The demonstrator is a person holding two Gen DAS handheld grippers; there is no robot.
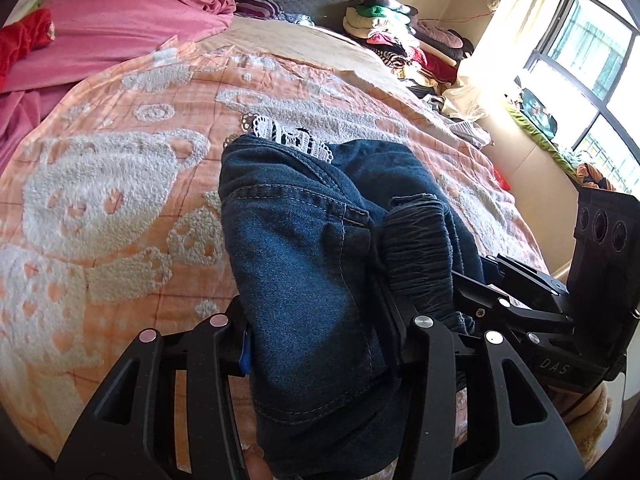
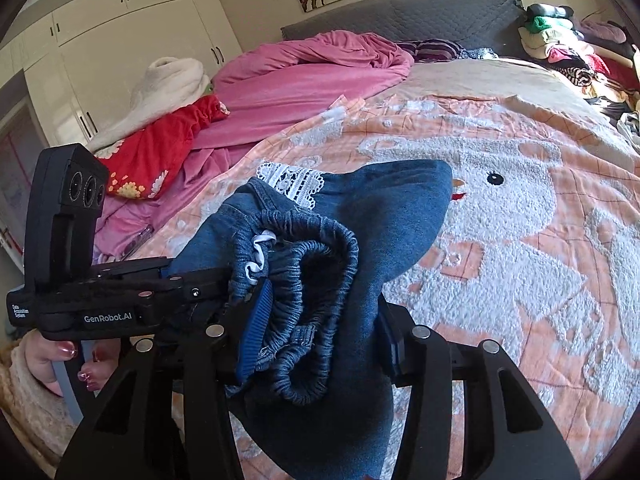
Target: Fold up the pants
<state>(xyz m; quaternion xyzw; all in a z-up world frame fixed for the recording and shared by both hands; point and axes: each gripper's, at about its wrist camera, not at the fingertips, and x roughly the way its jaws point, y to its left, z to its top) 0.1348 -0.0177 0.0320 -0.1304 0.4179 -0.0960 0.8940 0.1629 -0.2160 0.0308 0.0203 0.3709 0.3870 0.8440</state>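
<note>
Dark blue denim pants [image 1: 312, 248] are bunched into a folded bundle over the bed, with white lace trim [image 1: 288, 136] at the far end. My left gripper [image 1: 320, 332] is shut on the bundle's near part, with denim filling the gap between its fingers. In the right wrist view my right gripper [image 2: 320, 336] is shut on the gathered elastic waistband [image 2: 320, 280] of the pants [image 2: 380, 208]. The two grippers sit side by side: the right gripper [image 1: 460, 280] is at the right of the left wrist view, and the left gripper [image 2: 224, 280] is at the left of the right wrist view. I cannot tell whether the lace end touches the blanket.
A peach blanket [image 1: 120, 200] with white animal patterns covers the bed. A pink duvet [image 2: 304, 76] and a red garment [image 2: 160, 152] lie at the far left. Piled clothes [image 1: 392, 36] line the far right side by a window [image 1: 592, 60]. A hand [image 2: 52, 364] holds the left gripper's handle.
</note>
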